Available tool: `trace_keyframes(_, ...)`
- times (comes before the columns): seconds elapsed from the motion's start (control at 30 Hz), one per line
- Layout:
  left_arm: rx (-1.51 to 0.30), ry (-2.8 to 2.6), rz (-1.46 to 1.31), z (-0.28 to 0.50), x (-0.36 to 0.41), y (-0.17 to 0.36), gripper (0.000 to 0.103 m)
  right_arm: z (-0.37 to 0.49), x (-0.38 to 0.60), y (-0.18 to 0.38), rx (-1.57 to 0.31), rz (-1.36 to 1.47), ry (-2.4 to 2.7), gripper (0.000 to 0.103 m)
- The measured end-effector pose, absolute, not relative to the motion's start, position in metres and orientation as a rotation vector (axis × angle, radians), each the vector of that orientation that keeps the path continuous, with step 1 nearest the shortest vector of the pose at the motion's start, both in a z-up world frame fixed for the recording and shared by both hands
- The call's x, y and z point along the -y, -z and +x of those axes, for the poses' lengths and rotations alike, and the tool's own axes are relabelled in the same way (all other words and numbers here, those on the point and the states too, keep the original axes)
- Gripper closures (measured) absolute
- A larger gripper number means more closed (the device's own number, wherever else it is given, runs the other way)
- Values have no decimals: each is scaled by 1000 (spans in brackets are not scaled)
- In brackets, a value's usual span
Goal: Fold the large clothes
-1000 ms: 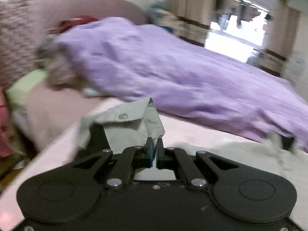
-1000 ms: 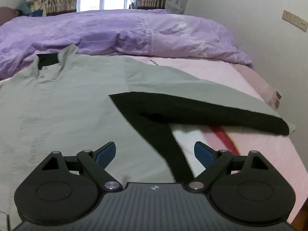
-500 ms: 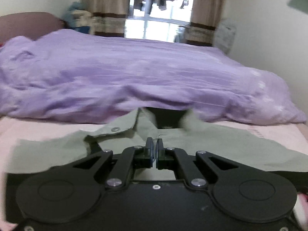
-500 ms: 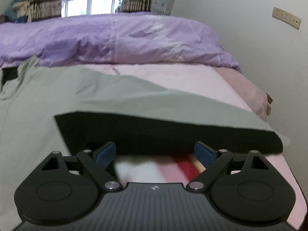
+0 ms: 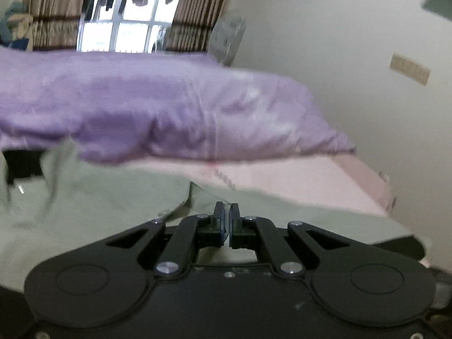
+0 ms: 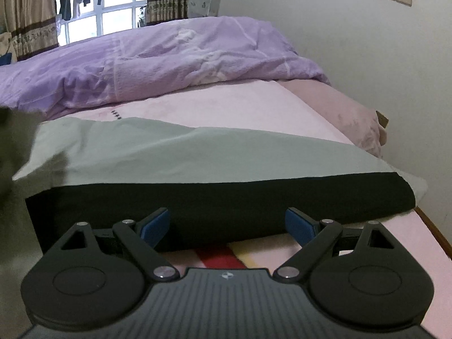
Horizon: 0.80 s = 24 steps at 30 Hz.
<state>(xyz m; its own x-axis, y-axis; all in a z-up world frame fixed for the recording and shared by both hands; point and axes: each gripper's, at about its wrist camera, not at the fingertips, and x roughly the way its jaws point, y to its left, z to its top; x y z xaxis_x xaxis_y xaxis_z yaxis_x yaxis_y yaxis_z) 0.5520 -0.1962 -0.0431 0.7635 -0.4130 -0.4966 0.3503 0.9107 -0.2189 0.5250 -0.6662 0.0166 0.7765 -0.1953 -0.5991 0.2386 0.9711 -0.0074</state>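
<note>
A large grey-green shirt (image 6: 158, 152) with a black sleeve panel (image 6: 226, 197) lies spread on the pink bed. My left gripper (image 5: 226, 212) is shut on a fold of the shirt (image 5: 107, 197) and holds it raised over the body of the garment; the view is blurred. The black collar opening (image 5: 22, 163) shows at the far left. My right gripper (image 6: 227, 223) is open and empty, its blue pads (image 6: 155, 223) just in front of the black sleeve, low over the bed.
A rumpled purple duvet (image 6: 158, 62) covers the far half of the bed. The pink sheet (image 6: 226, 107) ends at the right edge by the white wall (image 6: 353, 42). A striped blanket patch (image 6: 220, 254) lies under my right gripper. A window with curtains is behind.
My left gripper has swung right with the shirt fold in it, from the headboard side toward the wall side. My right gripper has moved closer to the black sleeve and stayed open.
</note>
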Motion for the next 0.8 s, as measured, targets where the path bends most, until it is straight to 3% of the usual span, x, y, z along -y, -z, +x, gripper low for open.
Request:
trace_keyframes(0.23, -741, 413, -100, 571, 204, 122, 96, 529, 666, -9, -669, 65, 232, 0)
trace_keyframes(0.47, -712, 435, -84, 561, 202, 109, 85, 530, 664, -7, -673, 59, 233, 0)
trace_keyframes(0.53, -652, 453, -102, 555, 198, 88, 68, 529, 665, -7, -672, 61, 232, 0)
trace_keyframes(0.6, -592, 474, -102, 547, 194, 74, 27, 529, 665, -7, -674, 66, 232, 0)
trace_keyframes(0.7, -559, 474, -75, 544, 193, 74, 24, 530, 666, -5, -678, 71, 234, 0)
trace_keyframes(0.8, -635, 389, -40, 558, 198, 101, 23, 530, 667, -5, -685, 71, 238, 0)
